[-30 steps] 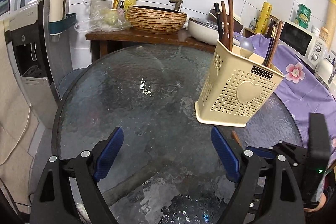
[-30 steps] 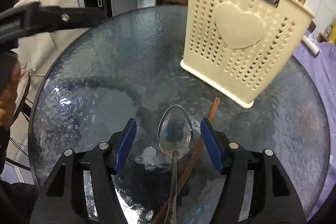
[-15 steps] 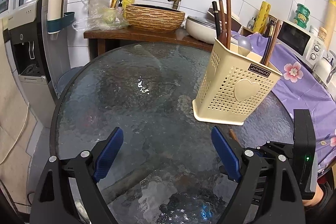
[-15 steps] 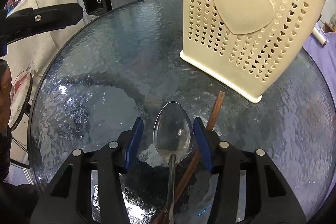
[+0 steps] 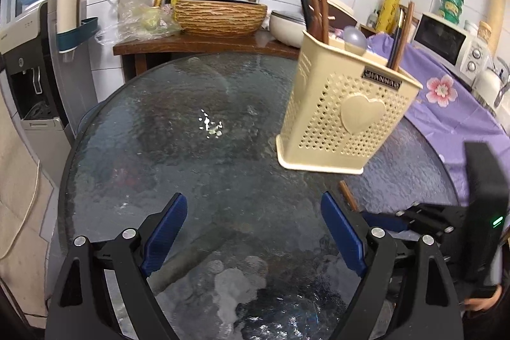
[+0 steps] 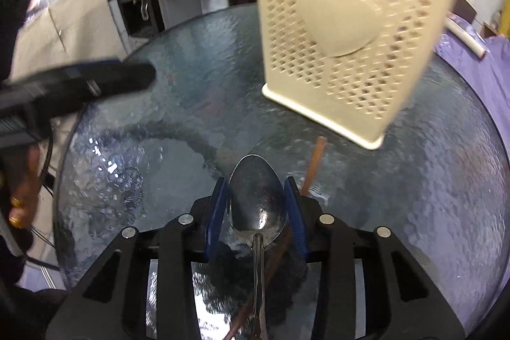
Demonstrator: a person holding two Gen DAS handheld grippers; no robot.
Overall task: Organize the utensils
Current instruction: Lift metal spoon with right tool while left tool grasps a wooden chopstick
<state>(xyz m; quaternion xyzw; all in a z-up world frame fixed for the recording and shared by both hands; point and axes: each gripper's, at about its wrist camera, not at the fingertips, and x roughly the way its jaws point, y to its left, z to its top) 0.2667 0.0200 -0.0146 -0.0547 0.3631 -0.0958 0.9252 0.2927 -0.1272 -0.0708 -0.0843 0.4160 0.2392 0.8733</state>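
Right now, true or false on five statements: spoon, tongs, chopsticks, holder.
1. The right tongs have the metal spoon bowl between their pads. True; they have just been closing on it.
2. The left tongs hold a chopstick. False; they are open over bare glass table.
3. The cream holder is empty. False; chopsticks and a spoon stand in it.
4. A brown chopstick lies on the table near the holder. True.
5. The holder lies tipped on its side. False; it stands upright.
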